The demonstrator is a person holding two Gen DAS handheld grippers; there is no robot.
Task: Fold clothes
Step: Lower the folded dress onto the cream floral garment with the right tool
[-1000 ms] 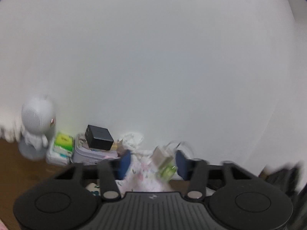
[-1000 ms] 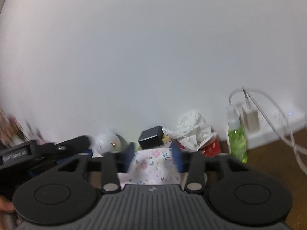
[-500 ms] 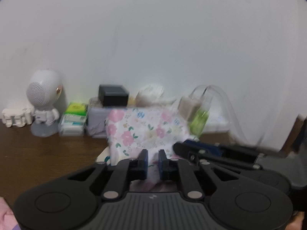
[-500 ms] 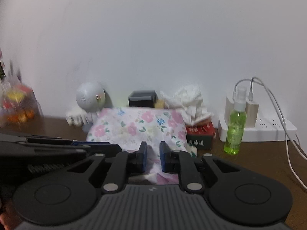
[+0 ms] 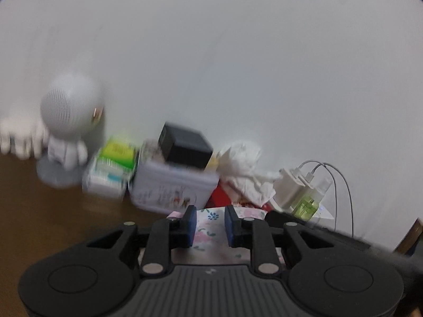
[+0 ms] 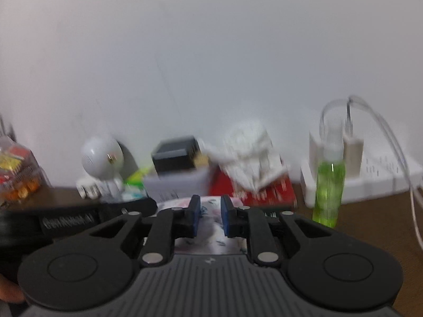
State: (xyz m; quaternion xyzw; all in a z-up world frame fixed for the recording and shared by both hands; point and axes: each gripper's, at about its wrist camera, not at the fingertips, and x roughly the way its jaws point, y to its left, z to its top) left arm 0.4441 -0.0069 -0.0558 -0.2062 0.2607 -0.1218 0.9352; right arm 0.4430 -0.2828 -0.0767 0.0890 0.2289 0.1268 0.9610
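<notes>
A floral cloth [image 5: 210,227] lies low on the brown table, right under my left gripper [image 5: 210,211]. Its blue pads stand a little apart and the jaws are opening, with the cloth showing flat in the gap. In the right wrist view the same floral cloth [image 6: 208,227] fills the narrow gap of my right gripper [image 6: 209,200], whose pads sit against it. The two grippers are side by side: the left one's black body [image 6: 68,220] shows at the right camera's left edge. Most of the cloth is hidden under the gripper bodies.
Along the white wall stand a white robot-shaped speaker [image 5: 71,121], a tin [image 5: 171,187] with a black box [image 5: 185,145] on it, crumpled tissue [image 5: 243,163], a green spray bottle [image 6: 330,185] and a power strip [image 6: 383,179] with cables. Bare brown table [image 5: 39,211] shows on the left.
One second ago both jaws stood wide. Half a second ago they were nearly shut, holding the cloth up. Now both hands are lower and nearer the wall items, the cloth is down, and the left jaws are wider.
</notes>
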